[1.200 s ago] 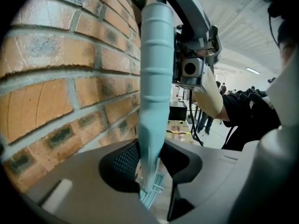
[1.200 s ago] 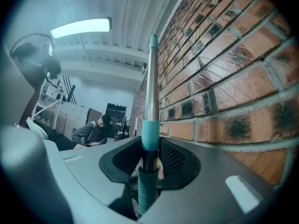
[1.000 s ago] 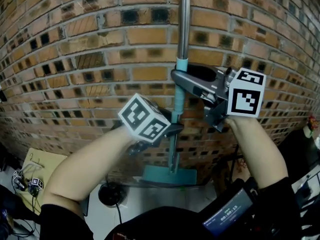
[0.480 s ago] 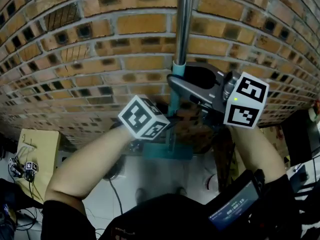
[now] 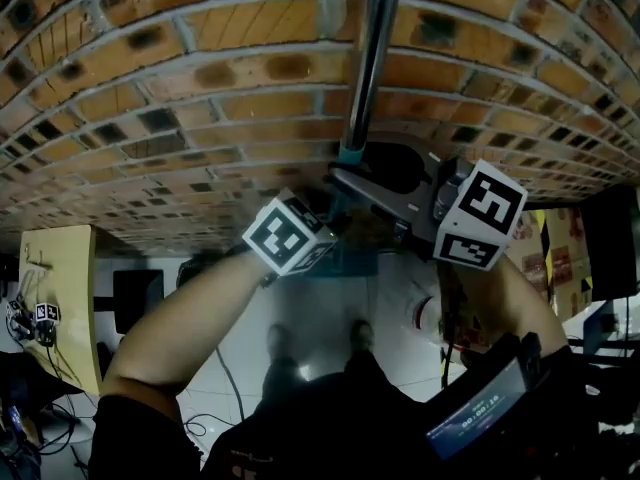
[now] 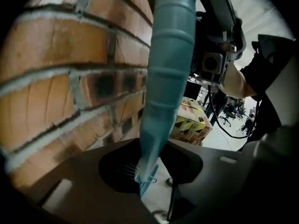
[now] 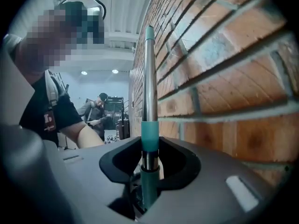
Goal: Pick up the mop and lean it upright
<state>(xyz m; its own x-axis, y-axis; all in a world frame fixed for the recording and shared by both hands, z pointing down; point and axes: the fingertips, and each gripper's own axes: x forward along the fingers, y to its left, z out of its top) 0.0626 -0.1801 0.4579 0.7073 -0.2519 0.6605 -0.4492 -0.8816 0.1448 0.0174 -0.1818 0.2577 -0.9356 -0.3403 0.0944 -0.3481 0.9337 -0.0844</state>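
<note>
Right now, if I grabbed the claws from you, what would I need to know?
Left claw: shut on the mop handle, at its teal grip, lower down.
Right claw: shut on the same handle, higher up.
Mop handle: upright beside the brick wall; touching it or not, cannot tell.
Done: picked up, stood upright.
To do: lean it on the wall, open both claws.
</note>
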